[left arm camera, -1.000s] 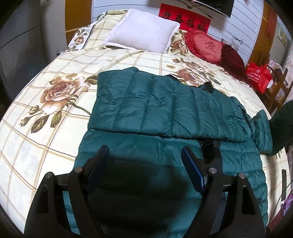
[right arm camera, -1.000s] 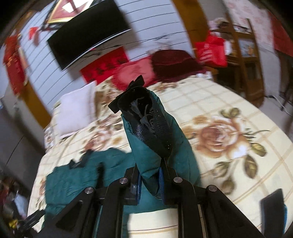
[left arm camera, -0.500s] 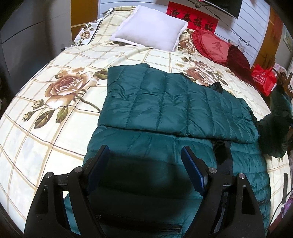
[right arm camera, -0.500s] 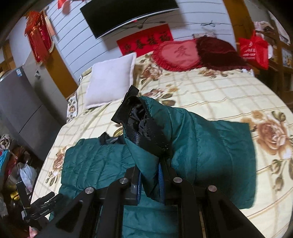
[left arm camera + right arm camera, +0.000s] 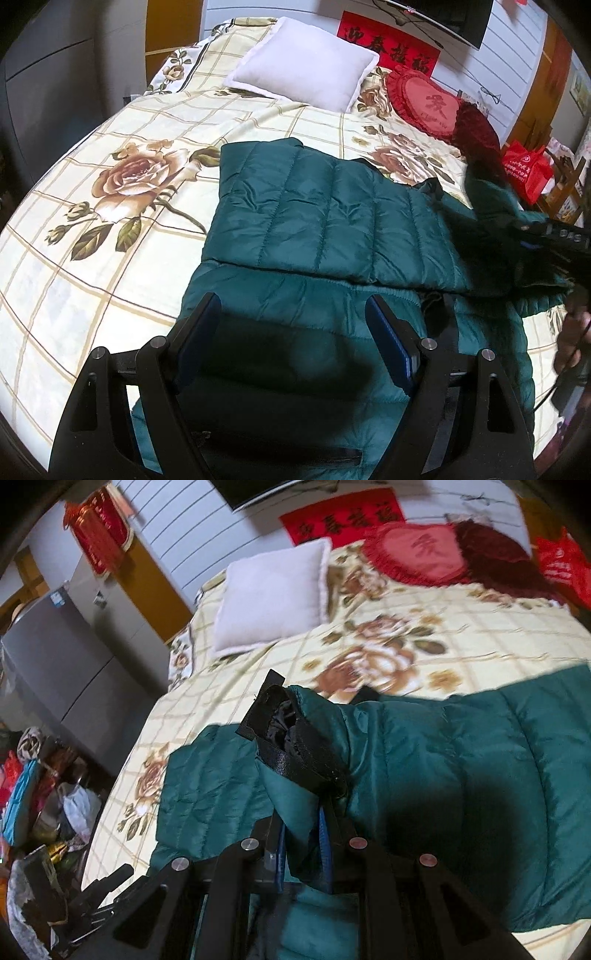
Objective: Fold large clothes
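Observation:
A dark green quilted jacket (image 5: pixel 325 221) lies spread on the bed, one side panel folded across its body. My left gripper (image 5: pixel 293 321) hovers open over the jacket's lower part, nothing between its fingers. My right gripper (image 5: pixel 303 819) is shut on the jacket's sleeve (image 5: pixel 306 753) just behind its black cuff, and holds it above the jacket body (image 5: pixel 480 775). In the left wrist view that gripper (image 5: pixel 546 236) comes in from the right edge with the sleeve hanging from it.
The bed has a cream floral cover (image 5: pixel 110 206) with a white pillow (image 5: pixel 306 77) and red cushions (image 5: pixel 432 103) at its head. A red bag (image 5: pixel 524 173) stands at the right. A grey cabinet (image 5: pixel 74 664) and a heap of clutter (image 5: pixel 37 794) lie left of the bed.
My right gripper has swung the sleeve leftward and a little down, from over the bare cover to over the jacket. It now shows at the right of the left wrist view. The left gripper stayed put.

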